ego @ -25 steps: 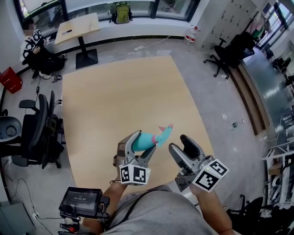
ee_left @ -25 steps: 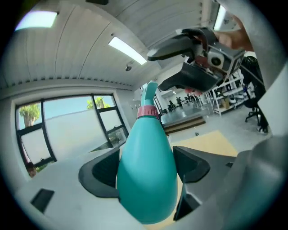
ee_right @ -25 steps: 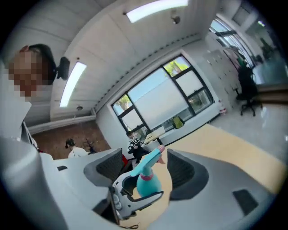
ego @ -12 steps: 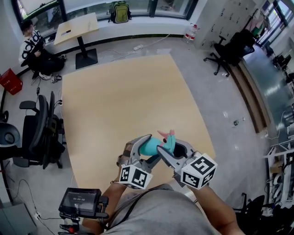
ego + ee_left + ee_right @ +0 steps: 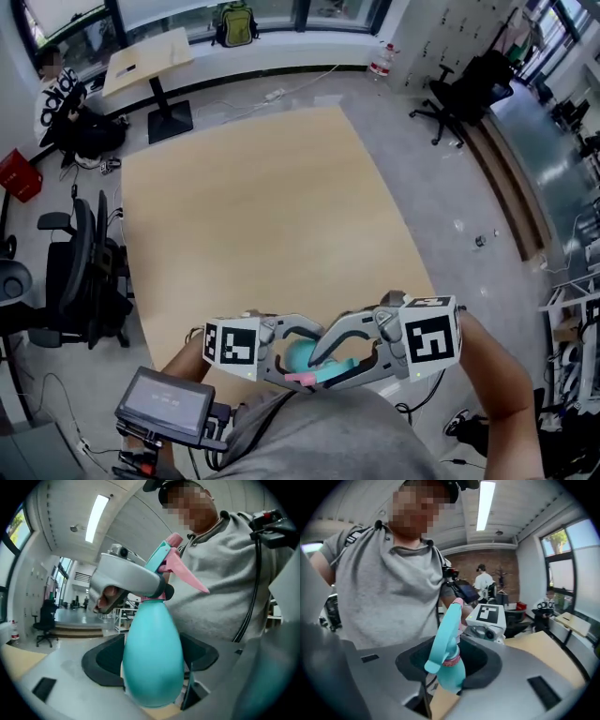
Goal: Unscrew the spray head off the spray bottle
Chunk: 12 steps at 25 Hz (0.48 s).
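Observation:
A teal spray bottle [image 5: 302, 357] with a teal spray head and pink trigger [image 5: 300, 379] is held low against my chest in the head view. My left gripper [image 5: 296, 356] is shut on the bottle's fat body [image 5: 152, 658], one black pad on each side. The spray head [image 5: 161, 562] sticks up past it toward my grey shirt. My right gripper [image 5: 323, 366] faces the left one. Its jaws have just been closing and now clamp the neck below the spray head [image 5: 445, 639], at the pink collar. One grey right finger [image 5: 126, 576] wraps that neck.
A large wooden table [image 5: 253, 216] stretches ahead of me. Black office chairs [image 5: 80, 272] stand at its left, another chair [image 5: 459, 108] at the far right. A small screen device [image 5: 164, 403] hangs at my left hip. A person [image 5: 70, 103] sits by a small table [image 5: 145, 56].
Both grippers have drawn back to my chest and swung to face each other. The right jaws, apart from the bottle before, now close on its neck. The bottle has turned from pointing away.

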{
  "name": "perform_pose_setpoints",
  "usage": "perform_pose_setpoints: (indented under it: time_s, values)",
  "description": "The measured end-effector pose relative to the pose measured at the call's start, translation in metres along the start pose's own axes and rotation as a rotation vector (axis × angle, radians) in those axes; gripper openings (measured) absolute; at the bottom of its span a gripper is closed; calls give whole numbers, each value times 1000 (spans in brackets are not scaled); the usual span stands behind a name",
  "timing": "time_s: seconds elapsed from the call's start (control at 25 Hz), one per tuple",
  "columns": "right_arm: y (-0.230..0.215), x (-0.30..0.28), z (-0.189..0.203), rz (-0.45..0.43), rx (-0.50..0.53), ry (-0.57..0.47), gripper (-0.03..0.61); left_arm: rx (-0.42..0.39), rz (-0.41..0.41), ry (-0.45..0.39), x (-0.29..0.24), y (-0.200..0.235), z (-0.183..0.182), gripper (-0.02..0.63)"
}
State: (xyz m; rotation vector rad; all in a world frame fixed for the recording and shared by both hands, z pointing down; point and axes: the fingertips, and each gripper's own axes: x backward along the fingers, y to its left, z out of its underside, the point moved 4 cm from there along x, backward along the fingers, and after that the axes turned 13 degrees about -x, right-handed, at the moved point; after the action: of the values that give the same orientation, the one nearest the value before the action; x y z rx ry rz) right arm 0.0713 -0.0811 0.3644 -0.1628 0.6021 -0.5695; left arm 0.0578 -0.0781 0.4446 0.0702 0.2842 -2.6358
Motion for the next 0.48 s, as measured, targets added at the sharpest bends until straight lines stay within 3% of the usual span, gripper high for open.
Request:
perform_pose_setpoints:
  time_s: [0.12,0.24,0.36,0.44,0.48]
  values:
    - [1,-2,-1,-76,3,42,147,-11,36,-4,-13,0,-2,368]
    - [-10,1,7,-4,-45,36,147,-3,-55,10,-16,10,9,368]
    - [-28,13,19,179,-93,18,157,25,-247,11,-2,28,17,368]
    - [-41,25,27,355,-116,8,251,37,-432,47,13,43,22,368]
    - [-47,33,30,446,-128,-23,269,39,-538,85,21,51,27,368]
